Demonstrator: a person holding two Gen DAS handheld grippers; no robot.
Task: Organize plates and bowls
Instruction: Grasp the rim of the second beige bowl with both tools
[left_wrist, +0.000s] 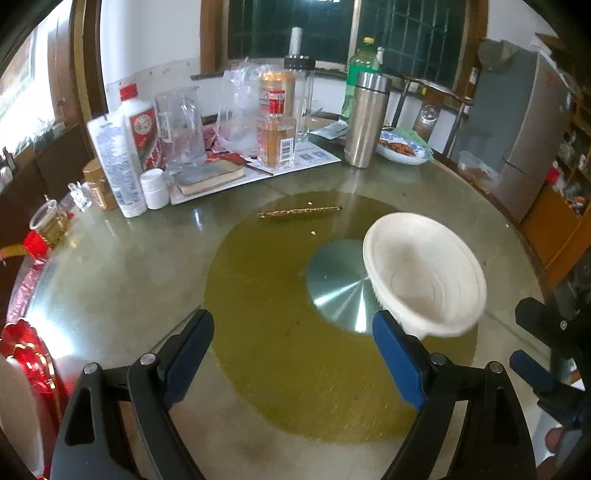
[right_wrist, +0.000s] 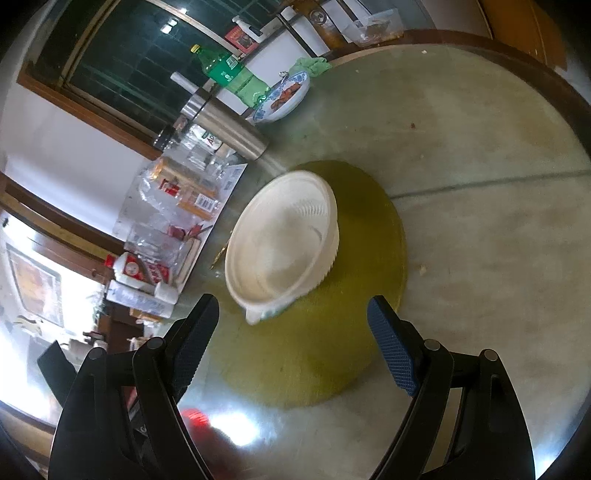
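The white bowl (left_wrist: 424, 275) is smeared with blur in both views, so its ribbed outer wall and the small tab at its near rim are only roughly readable, and whether it rests flat on the glass table (left_wrist: 122, 280) or is tipped cannot be told; it appears tilted, its opening turned toward the cameras. It lies over the yellow-green disc (left_wrist: 280, 362) under the glass, partly covering the round metal hub (left_wrist: 338, 284) at the disc's centre. The left gripper (left_wrist: 293, 350) is spread wide with nothing between its blue pads (left_wrist: 397, 363), and the right-hand pad sits just beside the bowl's near rim; contact cannot be confirmed. The right gripper (right_wrist: 293, 341) is likewise wide and empty, the bowl (right_wrist: 282, 243) just ahead of its fingertips. Part of that gripper shows at the right edge of the left view, cut off by the frame. Far across the table stands a crowd of bottles (left_wrist: 275, 136), a steel flask (left_wrist: 365, 120), a clear jug (left_wrist: 181, 127) and a blue-patterned plate of food (left_wrist: 402, 147), partly hidden behind the flask. A thin gold stick (left_wrist: 299, 213) lies between that clutter and the bowl. The near and right-hand stretches of glass are bare out to the table's dark wooden rim (right_wrist: 546, 77).
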